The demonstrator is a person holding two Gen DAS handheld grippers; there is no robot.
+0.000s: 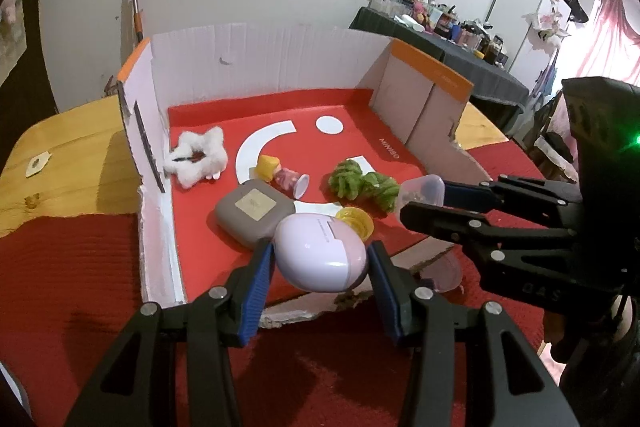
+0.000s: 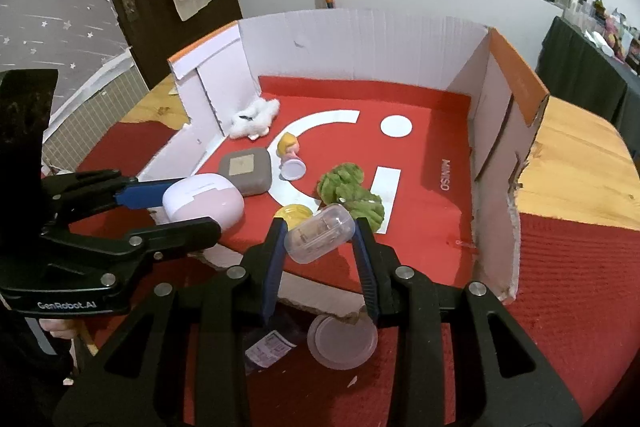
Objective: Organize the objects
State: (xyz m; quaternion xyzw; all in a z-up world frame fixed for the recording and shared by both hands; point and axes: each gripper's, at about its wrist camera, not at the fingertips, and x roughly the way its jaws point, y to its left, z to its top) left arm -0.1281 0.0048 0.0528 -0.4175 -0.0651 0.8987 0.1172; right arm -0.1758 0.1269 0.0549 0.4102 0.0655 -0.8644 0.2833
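Observation:
My left gripper (image 1: 320,259) is shut on a pink and lilac egg-shaped case (image 1: 320,253), held over the front edge of the open cardboard box (image 1: 280,59). My right gripper (image 2: 320,239) is shut on a clear plastic capsule (image 2: 320,233), also over the box's front edge; it shows in the left wrist view (image 1: 424,193) too. Inside the box lie a grey square case (image 1: 250,209), a yellow-haired doll (image 1: 280,175), a green scrunchie (image 1: 362,185), a white fluffy item (image 1: 198,155) and a yellow round piece (image 1: 356,221).
The box has a red floor and stands on a red cloth (image 2: 560,287) over a wooden table (image 2: 572,163). A clear round lid (image 2: 342,341) and a dark labelled packet (image 2: 268,347) lie on the cloth in front of the box. A wall is behind.

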